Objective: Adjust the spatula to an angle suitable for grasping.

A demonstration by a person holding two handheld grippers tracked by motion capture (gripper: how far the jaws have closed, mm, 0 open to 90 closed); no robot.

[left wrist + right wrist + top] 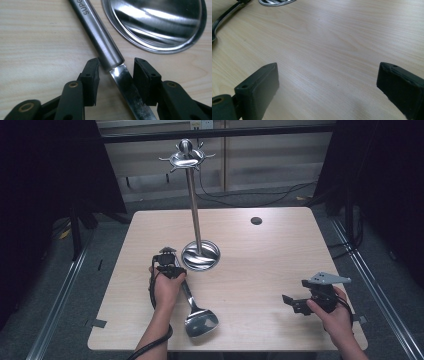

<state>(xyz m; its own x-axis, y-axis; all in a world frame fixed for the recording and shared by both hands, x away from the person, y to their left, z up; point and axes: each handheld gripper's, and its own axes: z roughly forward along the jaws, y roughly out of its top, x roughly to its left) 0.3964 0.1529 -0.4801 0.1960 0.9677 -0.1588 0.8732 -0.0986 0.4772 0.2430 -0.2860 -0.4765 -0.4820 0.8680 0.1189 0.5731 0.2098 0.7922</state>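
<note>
So here's where I'm at: the spatula [195, 307] is lying flat on the bench [260, 265], near the front edge on my left side, just in front of the utensil stand [197, 220]. Its long axis runs diagonally. The handle points away from me toward the stand's round base [160, 22], and the wide blade points back at the near edge.

My left gripper [167, 265] is down over the handle, right where the round tube meets the flat neck. The jaws are straddling it, one pad [91, 75] about touching the tube on its side, the other pad with a clear gap, so not clamped yet. Right gripper [295, 304] is hanging wide open over bare bench, well apart from everything, holding nothing.

Handling-wise, I reckon it's all polished steel, so it'll be stiff and not fragile, but slick as anything under rubber pads. The blade end looks like the heavy bit, so grabbing at the far end of the handle would probably let it swing down. I'd rather pinch on the round tube than the thin flat neck, since the flat part could twist between the pads. Also the handle end sits just beside the stand's base, so little room there.
</note>
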